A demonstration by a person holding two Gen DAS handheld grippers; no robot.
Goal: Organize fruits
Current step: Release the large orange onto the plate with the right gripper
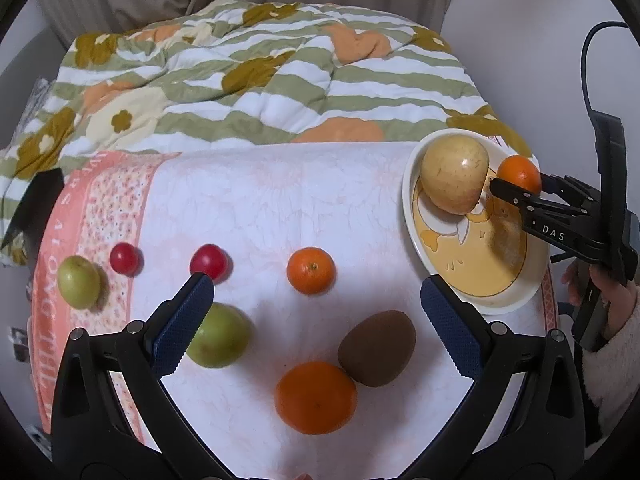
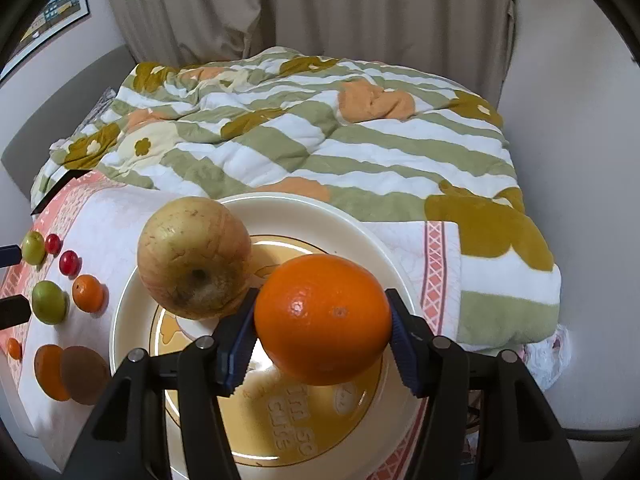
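Note:
My right gripper [image 2: 323, 322] is shut on an orange [image 2: 323, 318] and holds it just above the yellow plate [image 2: 320, 208], next to a large yellow apple [image 2: 194, 258] that lies in the plate. The left wrist view shows that gripper [image 1: 516, 190], the orange [image 1: 519, 174], the apple [image 1: 455, 174] and the plate [image 1: 412, 220]. My left gripper [image 1: 316, 296] is open and empty above the cloth. Below it lie an orange [image 1: 315, 397], a kiwi [image 1: 377, 348], a green fruit [image 1: 220, 336] and a small tangerine [image 1: 311, 270].
Two red cherry tomatoes [image 1: 210, 261] [image 1: 125, 258] and a second green fruit [image 1: 78, 282] lie at the left on the white and pink cloth [image 1: 260, 208]. A striped flowered quilt [image 1: 260, 80] lies behind. A small orange fruit [image 2: 14, 348] sits at the cloth's left edge.

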